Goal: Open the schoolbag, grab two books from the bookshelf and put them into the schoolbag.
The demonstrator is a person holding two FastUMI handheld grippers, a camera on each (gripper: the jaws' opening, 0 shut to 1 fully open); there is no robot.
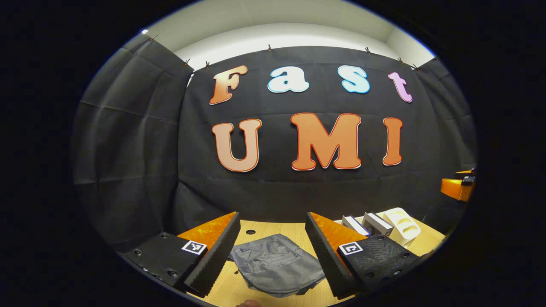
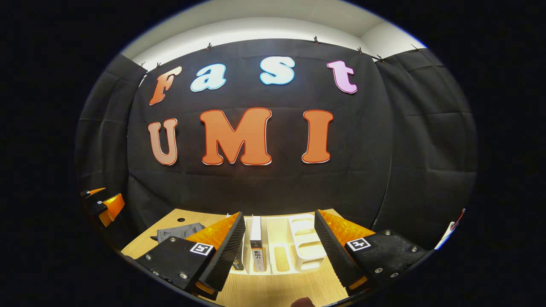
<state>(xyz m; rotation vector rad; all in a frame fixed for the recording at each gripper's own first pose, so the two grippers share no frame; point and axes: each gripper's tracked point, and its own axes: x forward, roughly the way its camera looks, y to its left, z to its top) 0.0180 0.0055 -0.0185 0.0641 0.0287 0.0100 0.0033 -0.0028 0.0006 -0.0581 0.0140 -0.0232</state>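
A grey schoolbag (image 1: 277, 266) lies flat on the wooden table, seen between the fingers of my left gripper (image 1: 273, 251), which hangs open above it with nothing held. A white bookshelf (image 2: 305, 247) stands on the table ahead of my right gripper (image 2: 279, 249), which is open and holds nothing. One book (image 2: 256, 243) stands upright in the shelf, and a second book (image 2: 238, 260) is partly hidden behind my right gripper's left finger. In the left gripper view the bookshelf (image 1: 403, 230) sits at the right with two books (image 1: 367, 224) leaning in it. The schoolbag (image 2: 177, 232) shows at the left.
The wooden table (image 2: 277, 290) has a small round hole (image 1: 250, 232) near its back edge. Black cloth walls close in the back and both sides. The other gripper (image 2: 104, 204) shows at the left edge of the right gripper view.
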